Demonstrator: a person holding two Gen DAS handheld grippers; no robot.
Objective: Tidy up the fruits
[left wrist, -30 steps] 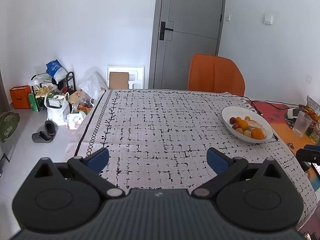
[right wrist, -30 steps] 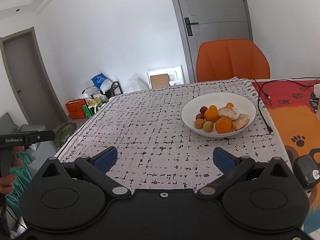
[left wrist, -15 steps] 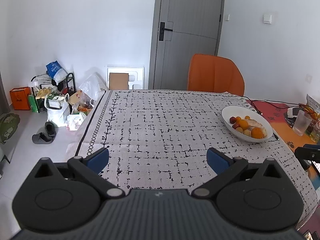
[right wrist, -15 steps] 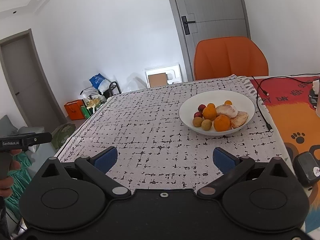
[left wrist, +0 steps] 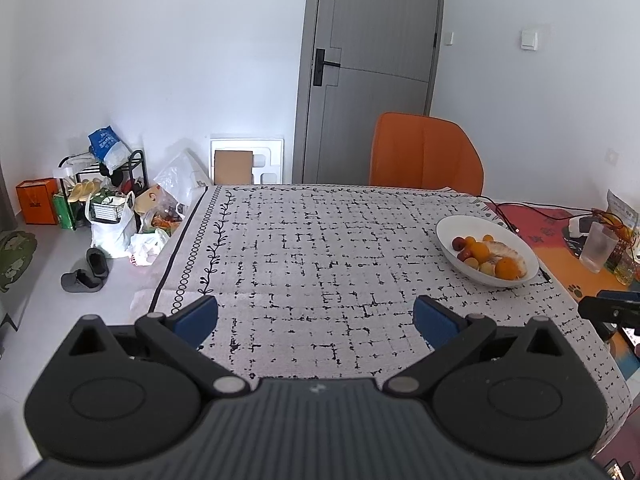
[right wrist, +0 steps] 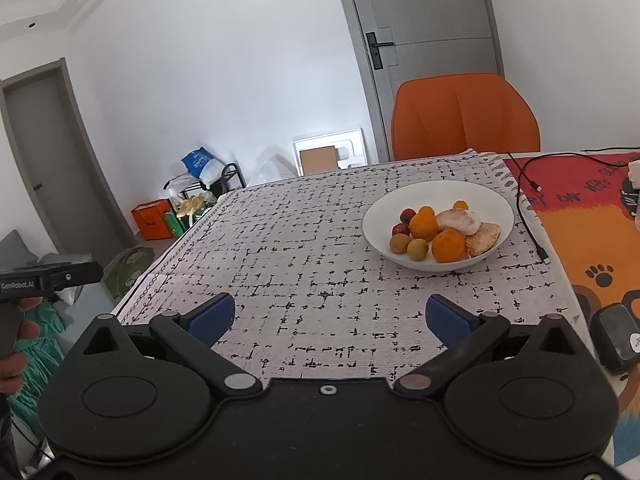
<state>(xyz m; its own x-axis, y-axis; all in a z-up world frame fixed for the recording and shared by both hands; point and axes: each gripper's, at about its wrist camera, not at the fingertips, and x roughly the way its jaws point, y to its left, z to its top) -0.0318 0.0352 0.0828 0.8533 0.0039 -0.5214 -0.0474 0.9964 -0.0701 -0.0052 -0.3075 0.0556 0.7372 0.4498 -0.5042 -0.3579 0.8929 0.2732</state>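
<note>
A white bowl [right wrist: 492,200] holds oranges [right wrist: 448,245], small red fruits [right wrist: 408,215], brown round fruits [right wrist: 416,249] and peeled citrus segments [right wrist: 458,220]. It sits on the patterned tablecloth [right wrist: 304,248], ahead and right of my right gripper [right wrist: 327,317], which is open and empty. In the left wrist view the bowl [left wrist: 452,232] lies far right of my left gripper [left wrist: 316,319], also open and empty.
An orange chair [left wrist: 424,156] stands behind the table. A black cable [right wrist: 528,220] runs beside the bowl on a red and orange mat [right wrist: 580,220]. A glass [left wrist: 598,246] and a black device [right wrist: 616,338] sit at the right. Bags and shoes clutter the floor [left wrist: 108,220] at left.
The right gripper has moved a little closer to the bowl, which now looks larger and more central. The left gripper's view has barely shifted.
</note>
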